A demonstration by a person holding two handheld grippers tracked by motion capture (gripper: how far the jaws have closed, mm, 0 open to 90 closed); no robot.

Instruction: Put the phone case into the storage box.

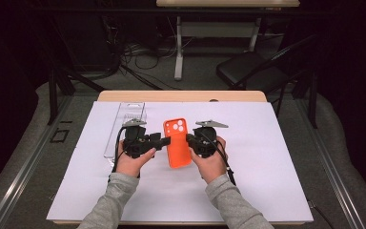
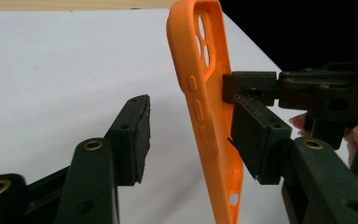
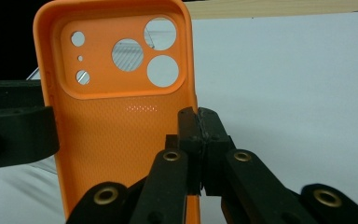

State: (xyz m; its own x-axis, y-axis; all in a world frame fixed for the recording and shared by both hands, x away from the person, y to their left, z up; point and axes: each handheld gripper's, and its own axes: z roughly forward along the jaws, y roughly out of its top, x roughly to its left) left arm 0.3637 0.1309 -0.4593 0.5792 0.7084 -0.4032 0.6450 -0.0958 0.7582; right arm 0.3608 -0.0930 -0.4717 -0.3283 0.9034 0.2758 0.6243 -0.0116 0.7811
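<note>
Right claw [image 3: 199,135] is clamped on the edge of the orange phone case [image 1: 177,142], held above the worktop [image 1: 267,157]; left claw [image 2: 191,135] half-open straddling its other edge, one pad apparently touching—uneven closing could twist it loose.

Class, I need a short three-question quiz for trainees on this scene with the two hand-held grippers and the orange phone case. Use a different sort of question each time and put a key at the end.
1. True or false: the right gripper is shut on an edge of the orange phone case.
2. Multiple choice: in the left gripper view, the left gripper has
A. both pads pressed on the case
B. the case between its jaws, one pad clear of it
C. nothing between its jaws
3. Fill in: the clear plastic box lies on the white sheet on the ____ gripper's side.

Key
1. True
2. B
3. left
</note>
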